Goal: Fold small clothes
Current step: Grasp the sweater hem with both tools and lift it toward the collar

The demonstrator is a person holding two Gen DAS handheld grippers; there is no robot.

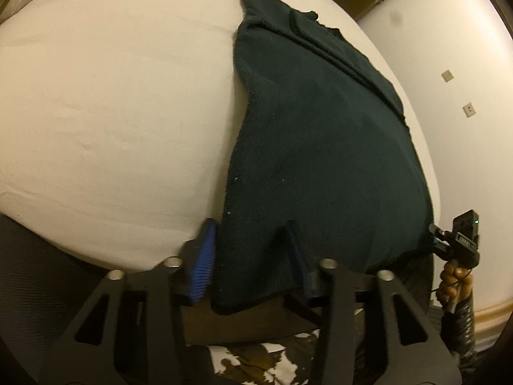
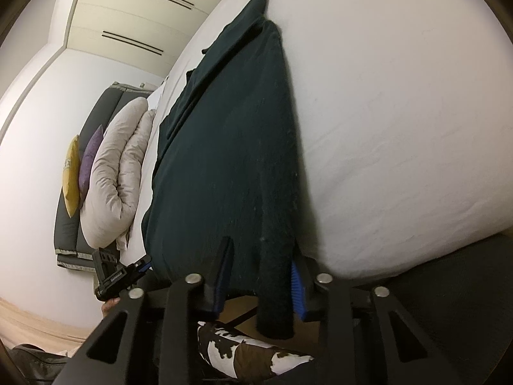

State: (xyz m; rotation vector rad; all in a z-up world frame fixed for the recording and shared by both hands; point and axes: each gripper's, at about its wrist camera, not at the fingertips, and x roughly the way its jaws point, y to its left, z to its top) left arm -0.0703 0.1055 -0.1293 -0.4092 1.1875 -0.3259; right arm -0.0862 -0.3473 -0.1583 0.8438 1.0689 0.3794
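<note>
A dark green knitted garment (image 1: 320, 147) lies lengthwise on the white bed (image 1: 112, 112), its near hem hanging over the bed's edge. My left gripper (image 1: 253, 250) straddles the hem's left corner, its blue-padded fingers (image 1: 205, 256) spread with cloth between them. In the right wrist view the same garment (image 2: 231, 160) runs away from me. My right gripper (image 2: 259, 276) straddles the hem's right corner, fingers (image 2: 296, 288) spread around a hanging strip of cloth. The right gripper also shows at the hem's far corner in the left wrist view (image 1: 449, 240).
White wall with two outlets (image 1: 468, 109) stands to the right of the bed. Rolled duvet (image 2: 112, 173), yellow and purple cushions (image 2: 72, 173) and a dark headboard lie at the bed's far end. A brown-and-white patterned rug (image 2: 256, 353) is below.
</note>
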